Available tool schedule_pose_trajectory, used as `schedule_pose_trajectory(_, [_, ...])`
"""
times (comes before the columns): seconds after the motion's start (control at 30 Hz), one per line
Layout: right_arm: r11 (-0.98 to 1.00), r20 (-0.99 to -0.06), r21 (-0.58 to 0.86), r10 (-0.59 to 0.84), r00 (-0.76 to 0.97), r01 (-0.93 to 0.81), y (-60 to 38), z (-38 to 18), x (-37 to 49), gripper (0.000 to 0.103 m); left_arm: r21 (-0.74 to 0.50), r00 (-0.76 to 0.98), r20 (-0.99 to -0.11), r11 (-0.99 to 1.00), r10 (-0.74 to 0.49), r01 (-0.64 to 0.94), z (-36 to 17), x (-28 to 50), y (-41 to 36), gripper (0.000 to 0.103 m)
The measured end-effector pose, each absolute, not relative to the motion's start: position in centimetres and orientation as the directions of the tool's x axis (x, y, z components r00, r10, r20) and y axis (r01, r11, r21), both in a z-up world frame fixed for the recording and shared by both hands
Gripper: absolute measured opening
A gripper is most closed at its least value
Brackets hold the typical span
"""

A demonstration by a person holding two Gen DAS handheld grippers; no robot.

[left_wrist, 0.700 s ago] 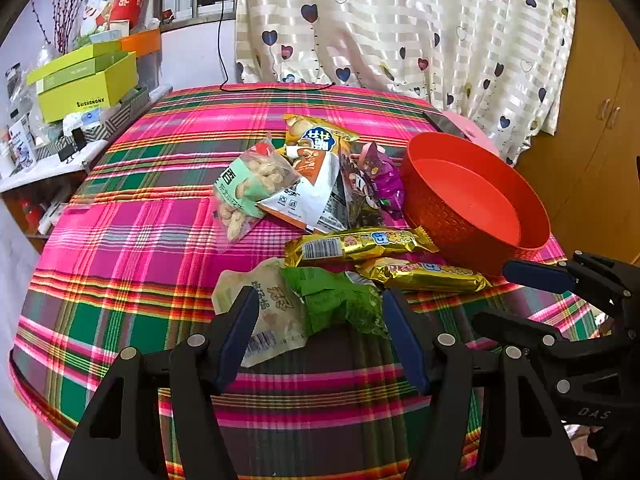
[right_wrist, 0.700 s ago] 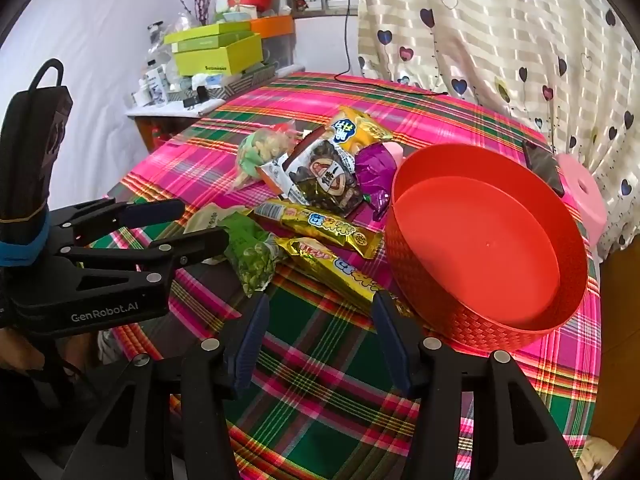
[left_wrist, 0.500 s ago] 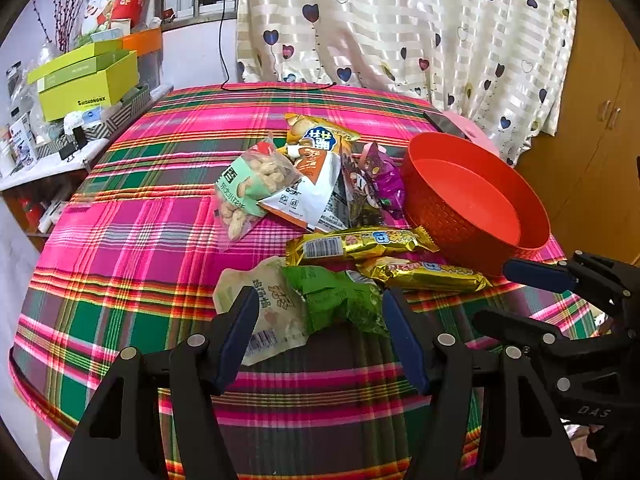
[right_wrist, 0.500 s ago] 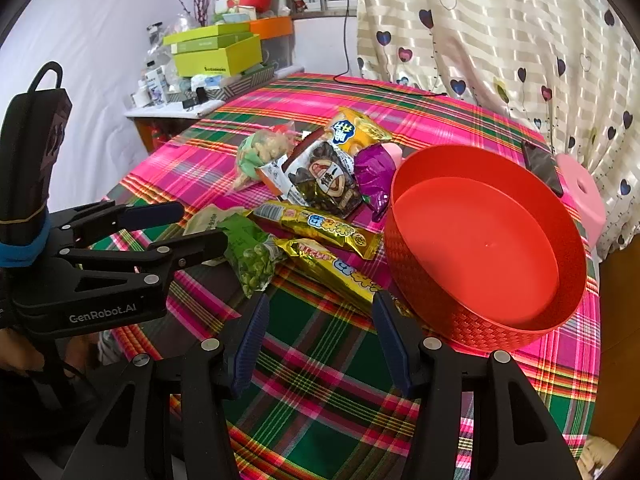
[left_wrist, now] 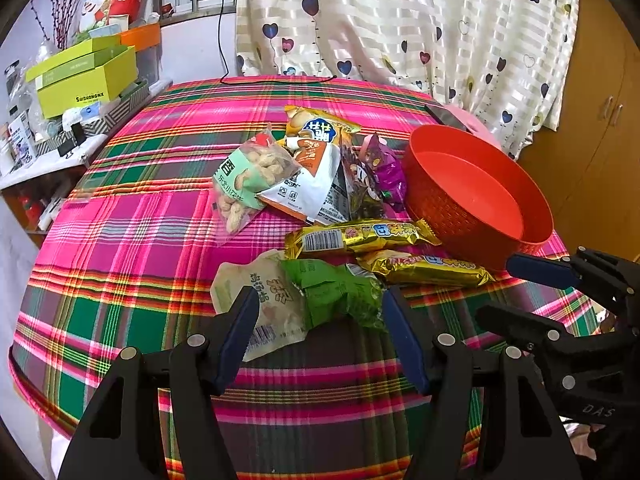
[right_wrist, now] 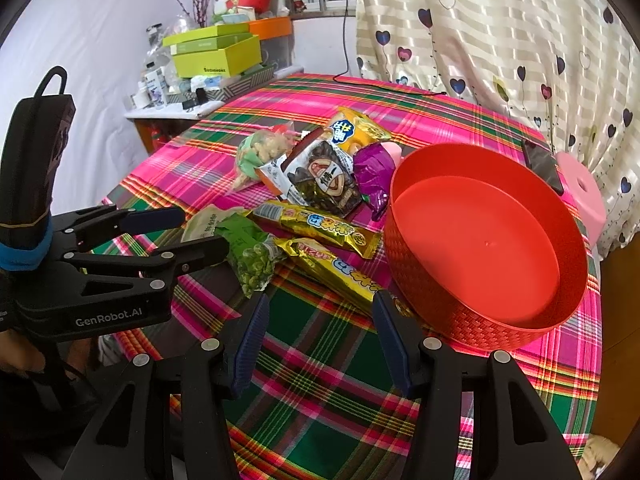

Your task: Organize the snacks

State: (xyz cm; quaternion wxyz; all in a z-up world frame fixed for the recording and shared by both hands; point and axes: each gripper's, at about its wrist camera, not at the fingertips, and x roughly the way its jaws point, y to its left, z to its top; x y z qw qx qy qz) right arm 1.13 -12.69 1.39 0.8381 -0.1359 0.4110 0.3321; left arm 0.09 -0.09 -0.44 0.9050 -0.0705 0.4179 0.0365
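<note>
The snacks lie in a loose heap near the middle of the counter (left_wrist: 132, 224), which wears a pink, green and red plaid cloth that curves away at its near and left edges. The left tongs (left_wrist: 316, 336) hang spread wide with nothing between the pads, just above the near end of the heap, where a pale packet (left_wrist: 264, 300) and a green pea packet (left_wrist: 340, 296) overlap. The right tongs (right_wrist: 318, 340) are likewise wide apart and empty, poised over bare cloth just short of the nearer gold bar (right_wrist: 340, 276); a second gold bar (right_wrist: 320, 228) lies beyond it. Further back sit a peanut bag (left_wrist: 248, 176), a white-and-orange packet (left_wrist: 316, 184), a yellow packet (left_wrist: 320, 126) and a purple one (left_wrist: 386, 168). The red basket (right_wrist: 420, 280) stands empty just right of the heap, touching the gold bars' ends. Open cloth stretches left and behind. A heart-print curtain (left_wrist: 400, 28) hangs behind; green boxes (left_wrist: 84, 80) crowd a side shelf at left.
</note>
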Motion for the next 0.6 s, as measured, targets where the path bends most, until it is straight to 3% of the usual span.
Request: schedule_pose_trajectory(0.6, [0.744, -0.777, 0.050, 0.448, 0.442, -0.667, -12.94, 1.51, 1.29, 0.053, -0.127, 0.661, -0.751, 0.983, -0.009, -0.132, -0.40, 0.01, 0.27, 0.065])
